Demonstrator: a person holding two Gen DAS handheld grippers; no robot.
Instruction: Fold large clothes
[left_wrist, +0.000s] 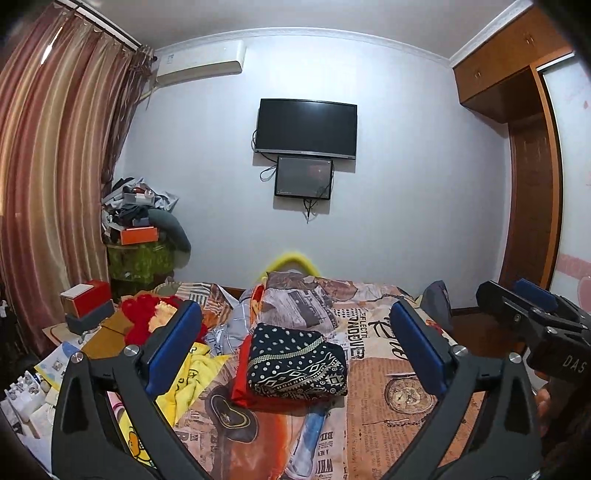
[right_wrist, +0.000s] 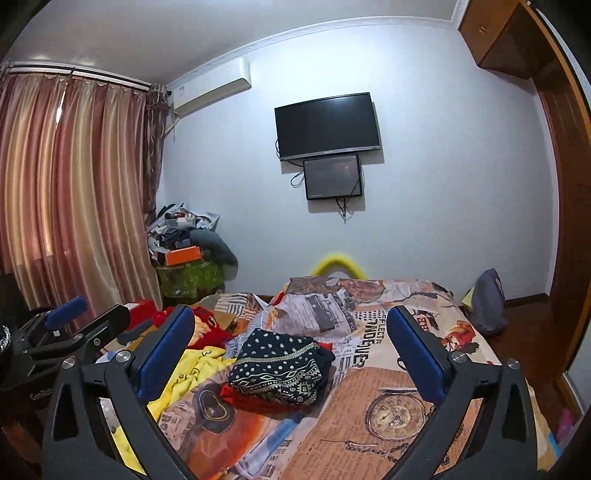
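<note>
A folded dark patterned garment (left_wrist: 297, 363) lies on top of a folded red one (left_wrist: 241, 373) in the middle of the bed; both show in the right wrist view too, the dark one (right_wrist: 277, 367) over the red one (right_wrist: 236, 393). A yellow garment (left_wrist: 188, 376) and a red one (left_wrist: 142, 317) lie loose at the left. My left gripper (left_wrist: 295, 350) is open and empty, held above the bed before the stack. My right gripper (right_wrist: 291, 354) is open and empty beside it; it also appears in the left wrist view (left_wrist: 517, 306).
The bed has a newspaper-print cover (left_wrist: 399, 398). Boxes (left_wrist: 86, 302) and papers clutter the left side. A heap of things (left_wrist: 136, 218) stands in the corner by the curtain (left_wrist: 44, 166). A wardrobe (left_wrist: 532, 206) stands right. A grey bag (right_wrist: 489, 301) sits by the bed's far right.
</note>
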